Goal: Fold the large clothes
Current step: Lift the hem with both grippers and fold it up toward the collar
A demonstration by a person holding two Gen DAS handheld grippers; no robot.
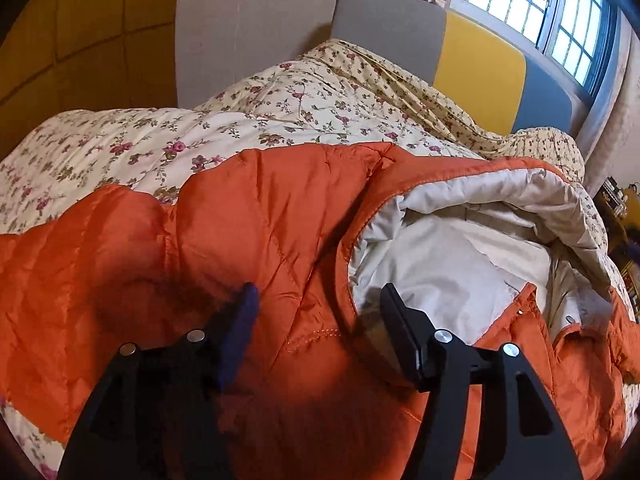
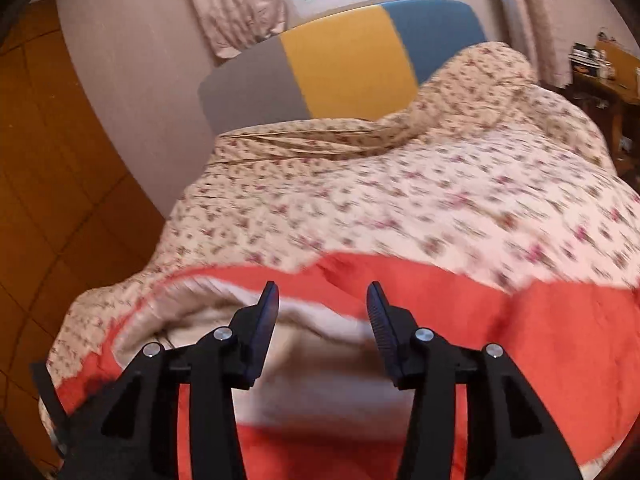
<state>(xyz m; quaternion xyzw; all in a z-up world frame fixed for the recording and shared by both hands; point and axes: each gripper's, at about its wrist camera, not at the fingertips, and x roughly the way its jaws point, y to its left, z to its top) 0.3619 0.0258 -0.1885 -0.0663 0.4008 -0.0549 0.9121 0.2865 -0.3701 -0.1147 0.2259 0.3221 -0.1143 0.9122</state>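
An orange quilted puffer jacket point(image 1: 260, 216) lies spread on a floral quilt point(image 1: 120, 140). Its pale grey lining and hood opening point(image 1: 460, 256) show at the right. My left gripper point(image 1: 320, 296) is open just above the jacket's shoulder beside the collar edge, holding nothing. In the right wrist view the same jacket point(image 2: 540, 320) lies under my right gripper point(image 2: 323, 294), which is open over the pale lining point(image 2: 320, 376) and holds nothing. This view is blurred.
The bed's quilt point(image 2: 400, 200) is rumpled toward a grey, yellow and blue headboard point(image 2: 344, 64). A barred window point(image 1: 540, 4) with curtains is behind it. A wooden wardrobe point(image 2: 44, 160) stands left, a cluttered wooden desk point(image 2: 608, 76) right.
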